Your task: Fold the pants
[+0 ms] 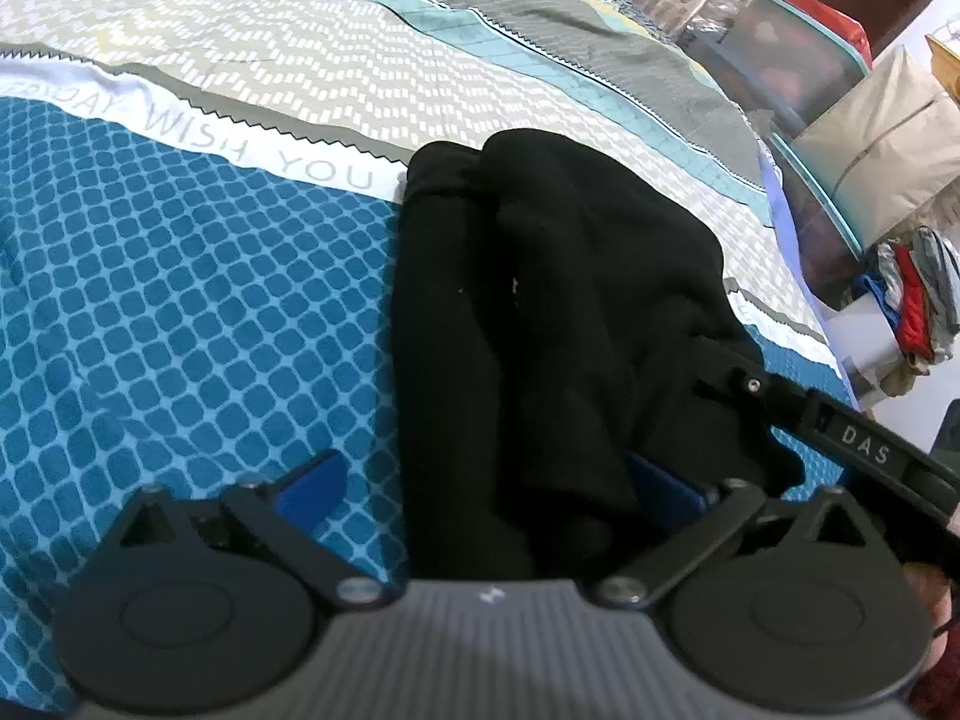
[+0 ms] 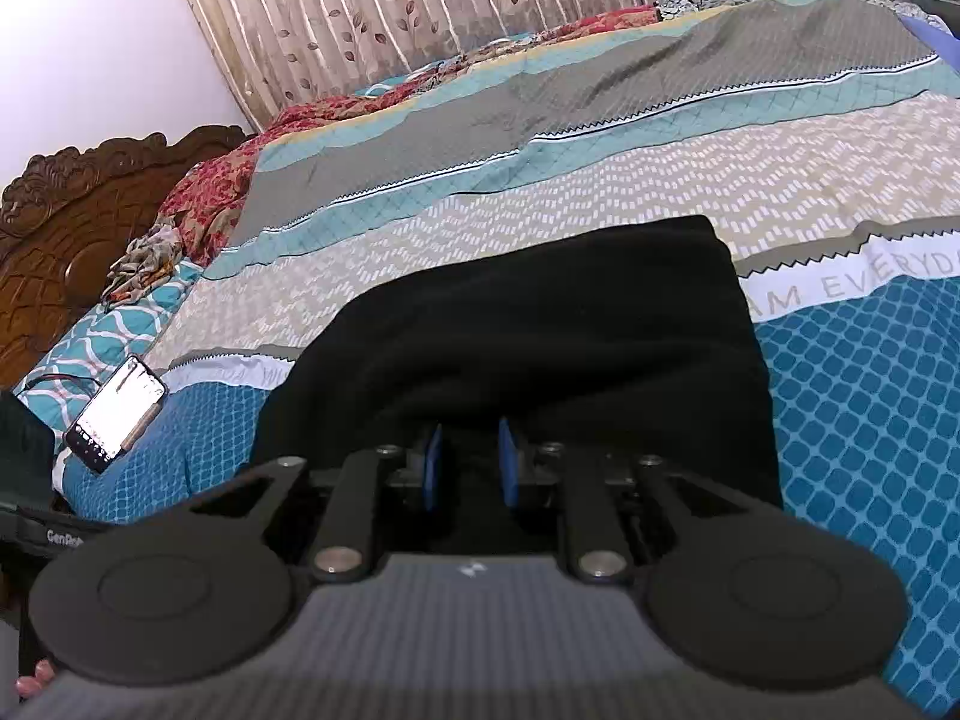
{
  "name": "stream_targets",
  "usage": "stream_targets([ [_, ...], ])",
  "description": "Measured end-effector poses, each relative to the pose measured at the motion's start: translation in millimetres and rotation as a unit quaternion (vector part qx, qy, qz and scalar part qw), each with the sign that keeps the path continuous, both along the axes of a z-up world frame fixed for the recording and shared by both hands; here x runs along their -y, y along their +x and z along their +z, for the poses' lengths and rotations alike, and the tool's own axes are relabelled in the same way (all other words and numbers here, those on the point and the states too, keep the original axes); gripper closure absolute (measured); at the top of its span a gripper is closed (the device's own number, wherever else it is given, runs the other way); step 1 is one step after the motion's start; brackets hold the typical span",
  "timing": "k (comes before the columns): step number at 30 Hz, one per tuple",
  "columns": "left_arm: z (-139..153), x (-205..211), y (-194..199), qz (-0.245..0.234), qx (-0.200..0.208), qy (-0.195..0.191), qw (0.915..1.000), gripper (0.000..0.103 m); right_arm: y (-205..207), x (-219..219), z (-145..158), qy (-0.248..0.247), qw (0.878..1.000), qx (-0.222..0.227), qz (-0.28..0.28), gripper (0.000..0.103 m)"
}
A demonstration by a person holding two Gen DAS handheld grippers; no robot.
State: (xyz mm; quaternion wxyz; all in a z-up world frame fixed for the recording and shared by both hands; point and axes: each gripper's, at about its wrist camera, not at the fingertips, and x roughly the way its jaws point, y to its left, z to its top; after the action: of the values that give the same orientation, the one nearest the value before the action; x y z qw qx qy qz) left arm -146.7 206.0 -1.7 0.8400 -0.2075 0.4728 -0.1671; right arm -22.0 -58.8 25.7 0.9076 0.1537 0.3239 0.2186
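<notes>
Black pants (image 1: 540, 312) lie bunched in a thick, partly folded bundle on the bed (image 1: 180, 312), near its front edge. Folding appears partway; squaring and flattening remain. Left gripper (image 1: 486, 480) is released, spread wide around the cloth. Right gripper (image 2: 471, 468) is clenched on the pants' near edge. Only the right view shows a phone (image 2: 114, 414) at the bed's left edge.

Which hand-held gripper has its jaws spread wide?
The left hand-held gripper: blue pads far apart, either side of the black pants. The right hand-held gripper stands narrow at the pants' edge.
</notes>
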Motion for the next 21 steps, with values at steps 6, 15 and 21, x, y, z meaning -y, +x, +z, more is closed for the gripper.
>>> stream_targets([
  [6, -1, -2, 0, 0.001, 0.0, -0.007, 1.0, 0.0, -3, 3, 0, 0.012, 1.0, 0.004, -0.003, 0.077],
  [15, 2, -2, 1, -0.021, -0.007, -0.004, 0.9998, 0.0, -27, -9, 18, -0.024, 0.999, 0.028, 0.039, 0.02],
  [21, 3, -1, 5, -0.029, -0.015, 0.002, 0.9995, 0.0, -42, 6, 26, -0.058, 0.997, 0.052, -0.001, 0.02],
])
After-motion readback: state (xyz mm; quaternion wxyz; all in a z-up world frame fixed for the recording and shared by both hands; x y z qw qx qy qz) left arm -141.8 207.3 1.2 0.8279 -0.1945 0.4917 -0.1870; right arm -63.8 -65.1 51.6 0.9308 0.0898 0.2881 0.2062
